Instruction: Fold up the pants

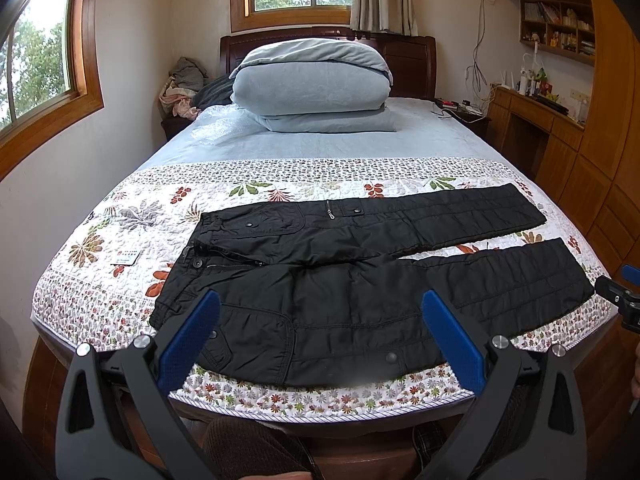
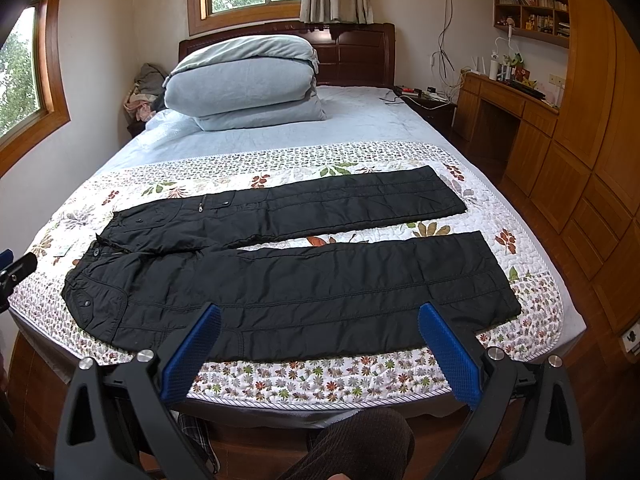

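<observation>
Pants [image 1: 360, 276] lie flat and unfolded across the foot of the bed [image 1: 280, 148] in the left wrist view, on the floral quilt [image 1: 132, 216], waistband toward the window-side edge of the bed and both legs running toward the cabinet-side edge, spread in a narrow V. The left gripper [image 1: 320, 340] hangs above the bed's foot edge with its blue fingers [image 1: 188, 340] spread wide and nothing between them, framing the hip and thigh of the near leg without touching the cloth. A small card [image 1: 127, 257] rests on the quilt just beside the waistband. Folded blue bedding [image 1: 312, 84] is stacked at the head of the bed. Part of the right gripper [image 1: 624, 300] shows off the cabinet-side corner of the bed.

From the right wrist view, the pants [image 2: 300, 280] lie the same way, the near leg close to the bed's [image 2: 360, 120] foot edge. The right gripper [image 2: 320, 340] is held wide apart and empty above that edge, framing the near leg's lower half. A sliver of the left gripper [image 2: 16, 272] appears off the window-side corner of the bed.
</observation>
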Available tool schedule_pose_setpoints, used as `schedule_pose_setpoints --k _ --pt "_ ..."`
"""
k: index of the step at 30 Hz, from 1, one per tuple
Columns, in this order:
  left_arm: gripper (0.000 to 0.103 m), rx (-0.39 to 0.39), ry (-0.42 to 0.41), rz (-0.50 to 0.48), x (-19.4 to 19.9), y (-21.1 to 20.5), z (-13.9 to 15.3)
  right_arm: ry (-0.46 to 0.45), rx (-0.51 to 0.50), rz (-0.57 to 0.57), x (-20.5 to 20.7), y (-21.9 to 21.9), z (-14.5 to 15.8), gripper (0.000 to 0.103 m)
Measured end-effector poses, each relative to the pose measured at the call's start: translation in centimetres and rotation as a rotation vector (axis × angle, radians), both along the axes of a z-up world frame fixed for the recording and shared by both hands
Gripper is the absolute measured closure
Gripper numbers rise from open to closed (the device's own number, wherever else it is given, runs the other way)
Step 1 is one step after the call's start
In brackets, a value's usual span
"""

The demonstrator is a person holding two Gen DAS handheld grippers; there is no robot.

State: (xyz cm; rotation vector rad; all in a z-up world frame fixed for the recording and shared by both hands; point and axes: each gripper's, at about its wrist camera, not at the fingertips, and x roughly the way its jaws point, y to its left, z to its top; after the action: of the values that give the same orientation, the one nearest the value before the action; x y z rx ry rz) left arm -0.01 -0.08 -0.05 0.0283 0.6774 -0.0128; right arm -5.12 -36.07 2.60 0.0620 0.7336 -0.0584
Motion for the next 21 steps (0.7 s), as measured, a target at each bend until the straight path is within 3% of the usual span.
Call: schedule_pose_setpoints --k 21 --pt "0.002 0.006 0.006 0.001 0.22 0.21 0.05 0.006 0.002 -0.001 0.15 -0.15 -0.2 0.003"
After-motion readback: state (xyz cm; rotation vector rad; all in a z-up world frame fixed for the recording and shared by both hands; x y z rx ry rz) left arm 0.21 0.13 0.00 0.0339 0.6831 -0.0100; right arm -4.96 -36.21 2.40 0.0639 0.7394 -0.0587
